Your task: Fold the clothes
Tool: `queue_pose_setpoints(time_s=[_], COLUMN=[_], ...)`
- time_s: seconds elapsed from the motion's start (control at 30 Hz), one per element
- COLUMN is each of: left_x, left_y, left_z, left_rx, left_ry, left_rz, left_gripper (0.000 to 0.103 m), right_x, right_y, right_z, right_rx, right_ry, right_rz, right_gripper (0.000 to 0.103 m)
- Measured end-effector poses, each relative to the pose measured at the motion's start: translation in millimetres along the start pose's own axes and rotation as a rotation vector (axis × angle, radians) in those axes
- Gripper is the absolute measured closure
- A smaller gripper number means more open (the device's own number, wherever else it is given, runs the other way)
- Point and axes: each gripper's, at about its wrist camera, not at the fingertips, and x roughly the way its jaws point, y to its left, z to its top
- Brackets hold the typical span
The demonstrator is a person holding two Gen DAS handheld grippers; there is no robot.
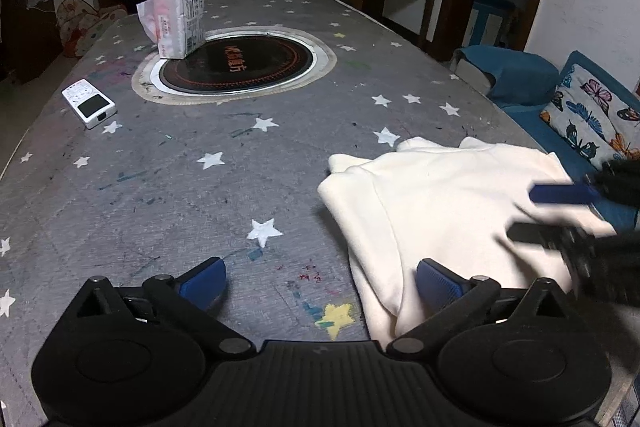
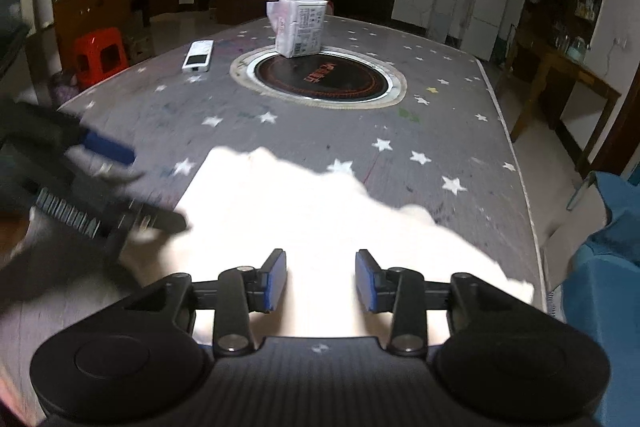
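Note:
A cream-white garment (image 1: 440, 207) lies folded in a thick bundle on the grey star-patterned table cover (image 1: 200, 187), near the table's right edge. My left gripper (image 1: 320, 283) is open above the cloth's left edge, its right pad over the fabric and its left pad over bare cover. My right gripper (image 1: 540, 213) shows blurred at the right, over the garment's far side. In the right wrist view my right gripper (image 2: 320, 279) is open directly above the white garment (image 2: 300, 211), with nothing between its pads. There my left gripper (image 2: 148, 187), blurred, hangs open over the garment's left edge.
A round black cooktop (image 1: 236, 67) is set into the table's middle, with a tissue pack (image 1: 180, 21) at its rim and a white remote (image 1: 89, 103) to the left. A blue sofa with a butterfly cushion (image 1: 592, 115) borders the right edge. A red stool (image 2: 100, 55) stands beyond the table.

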Motion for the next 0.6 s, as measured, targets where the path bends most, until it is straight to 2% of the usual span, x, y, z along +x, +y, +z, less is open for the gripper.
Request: queue_pose_setpoints(time_s=[0.23, 0.4, 0.6], left_x=[-5, -10, -13], left_y=[-1, -5, -8], left_z=[-2, -2, -2], left_rx=[-0.028, -0.033, -0.036], left_ry=[-0.016, -0.039, -0.061], left_rz=[-0.022, -0.004, 0.002], left_gripper=[0.0, 0.0, 0.0], right_x=[-14, -23, -20], right_y=[21, 20, 25], right_z=[-30, -31, -40], right_rx=[-0.058, -0.025, -0.028], right_ry=[0.008, -0.031, -0.022], right_rz=[-0.024, -0.022, -0.02], right_gripper=[0.065, 0.065, 0.065])
